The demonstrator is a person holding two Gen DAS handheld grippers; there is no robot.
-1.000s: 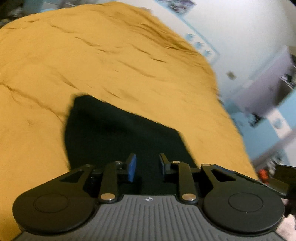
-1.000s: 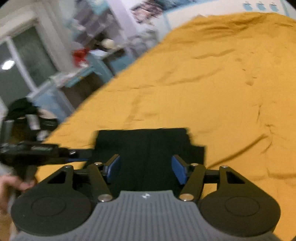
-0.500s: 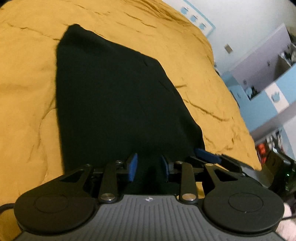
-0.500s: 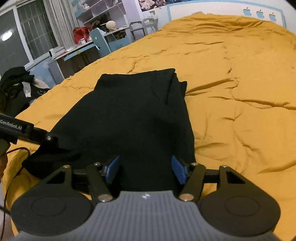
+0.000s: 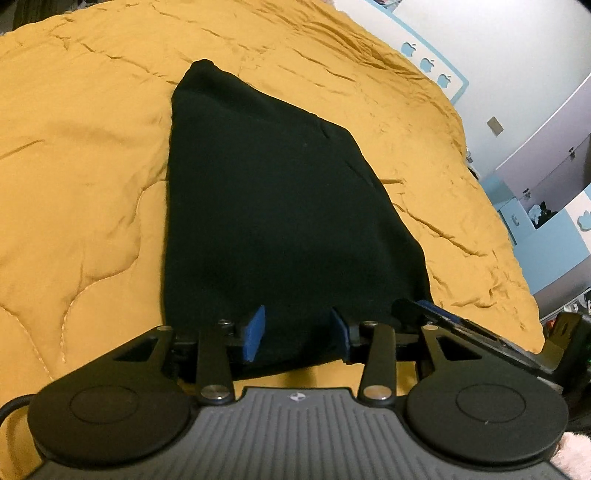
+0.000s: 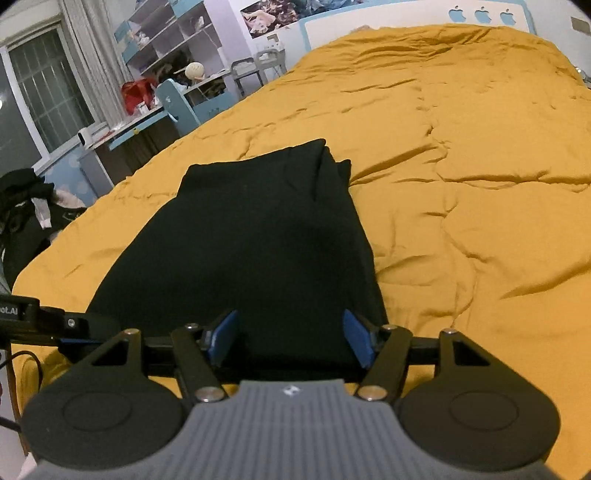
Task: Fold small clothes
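A black garment lies flat on the mustard-yellow quilt, its near hem toward me; it also shows in the right wrist view. My left gripper is open, its blue pads on either side of the near hem, holding nothing. My right gripper is open wide over the hem's other end, also empty. The right gripper's finger shows at the lower right of the left wrist view. The left gripper's finger shows at the left of the right wrist view.
The quilt covers a large bed. A blue desk and shelves stand beyond the bed's left edge, with dark clothes piled nearby. A blue headboard with apple marks is at the far end.
Both grippers have dropped low to the garment's near hem. The left jaws have opened wider than half a second ago. The garment now lies spread and still.
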